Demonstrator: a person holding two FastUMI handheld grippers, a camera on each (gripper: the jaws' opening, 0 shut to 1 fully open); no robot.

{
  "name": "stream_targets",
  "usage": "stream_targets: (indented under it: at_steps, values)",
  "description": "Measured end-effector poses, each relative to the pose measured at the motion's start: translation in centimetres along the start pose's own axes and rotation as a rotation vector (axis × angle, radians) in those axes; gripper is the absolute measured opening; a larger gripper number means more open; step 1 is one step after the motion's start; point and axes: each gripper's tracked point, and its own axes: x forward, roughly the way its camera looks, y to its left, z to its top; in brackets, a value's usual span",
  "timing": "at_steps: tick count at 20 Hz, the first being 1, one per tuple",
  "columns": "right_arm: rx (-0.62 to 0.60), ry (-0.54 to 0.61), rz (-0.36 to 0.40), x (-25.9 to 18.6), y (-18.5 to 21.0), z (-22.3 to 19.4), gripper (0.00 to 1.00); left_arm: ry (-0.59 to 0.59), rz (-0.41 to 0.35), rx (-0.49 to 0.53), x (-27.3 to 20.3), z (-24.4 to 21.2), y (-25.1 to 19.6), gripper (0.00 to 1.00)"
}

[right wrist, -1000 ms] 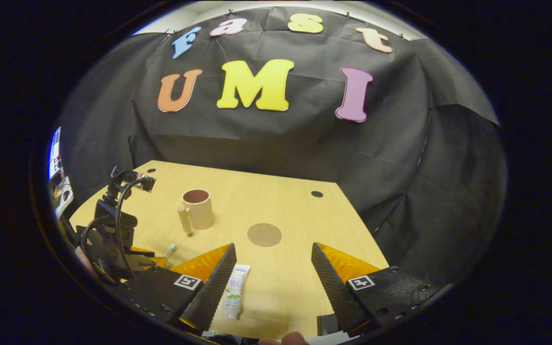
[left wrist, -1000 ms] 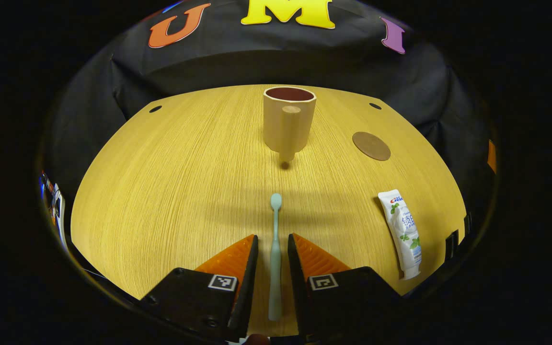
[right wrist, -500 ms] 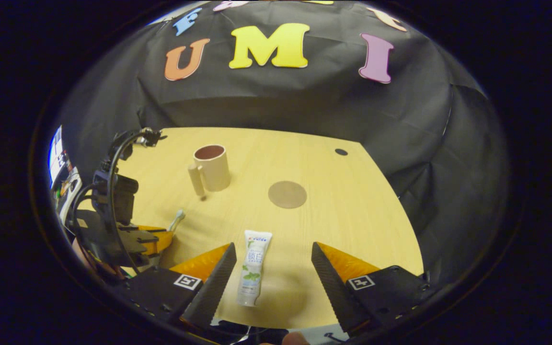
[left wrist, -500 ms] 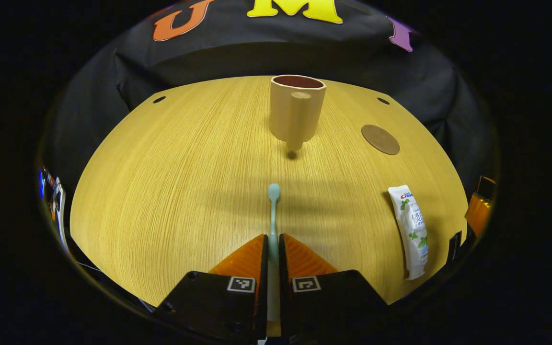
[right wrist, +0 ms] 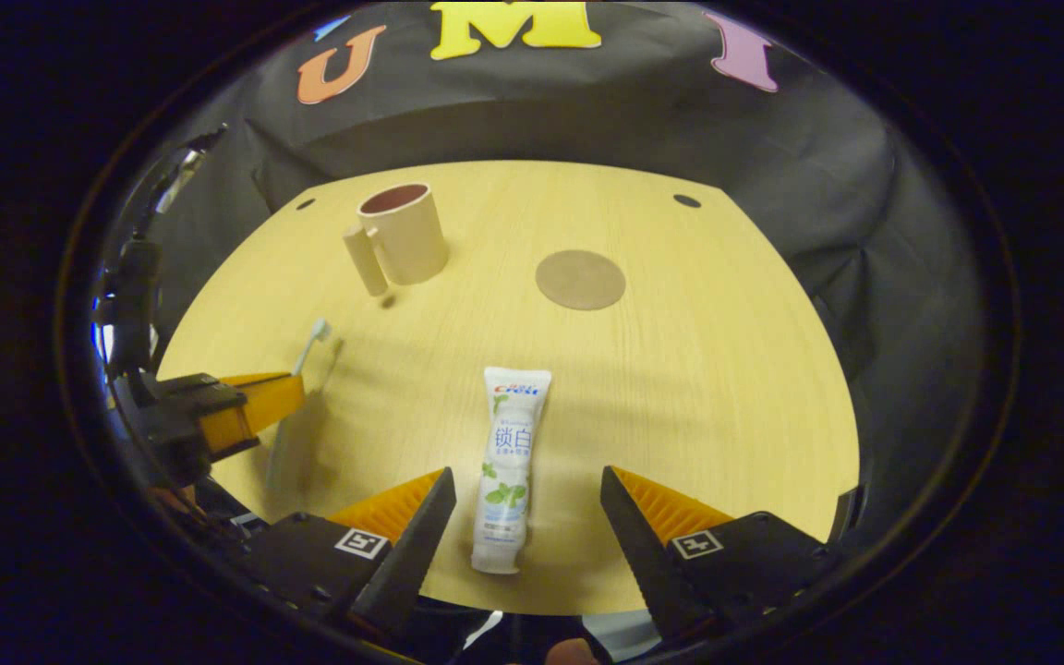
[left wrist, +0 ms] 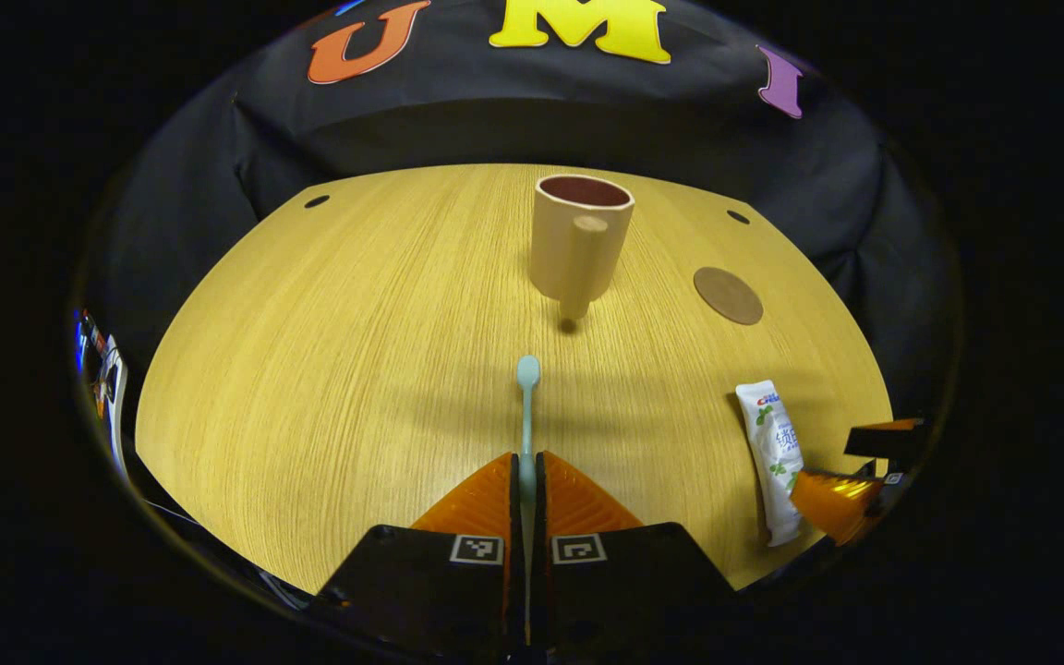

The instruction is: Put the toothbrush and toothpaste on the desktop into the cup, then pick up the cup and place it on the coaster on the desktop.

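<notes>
The left gripper (left wrist: 526,466) has its two fingers pressed together on the handle of the pale green toothbrush (left wrist: 526,406), whose head points toward 12 o'clock in the left gripper view. Beyond it at 12 stands the beige cup (left wrist: 580,235), upright on the wooden desktop (left wrist: 329,351), handle turned toward the camera. The round brown coaster (left wrist: 728,295) lies flat near the cup at about 2 o'clock, apart from it. The right gripper (right wrist: 525,503) is spread wide, its fingers either side of the lower end of the white toothpaste (right wrist: 506,466) tube, not touching it; the tube lies flat on the desktop, pointing to 12 o'clock in the right gripper view.
</notes>
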Motion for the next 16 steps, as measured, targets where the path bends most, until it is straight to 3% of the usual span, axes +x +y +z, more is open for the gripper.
stream_targets:
  at_steps: [1, 7, 11, 14, 16]
  values:
    - [0.004, 0.021, -0.001, 0.5, 0.1, -0.2, 0.98, -0.022, -0.002, -0.007, -0.5, 0.8, 0.1, 0.05]
    - [0.007, 0.106, -0.007, 2.4, 0.9, -0.1, 0.93, -0.201, -0.038, -0.038, -4.0, 7.8, 0.0, 0.05]
    - [0.048, 0.164, 0.009, 3.1, 1.5, -0.5, 0.73, -0.328, -0.045, -0.024, -5.6, 11.8, -0.2, 0.05]
    - [0.066, 0.198, 0.011, 3.4, 1.6, -0.6, 0.42, -0.408, -0.056, -0.024, -7.1, 12.7, -0.3, 0.05]
    - [0.077, 0.210, 0.019, 3.5, 1.5, -0.6, 0.37, -0.451, -0.060, -0.026, -7.4, 14.2, -0.3, 0.05]
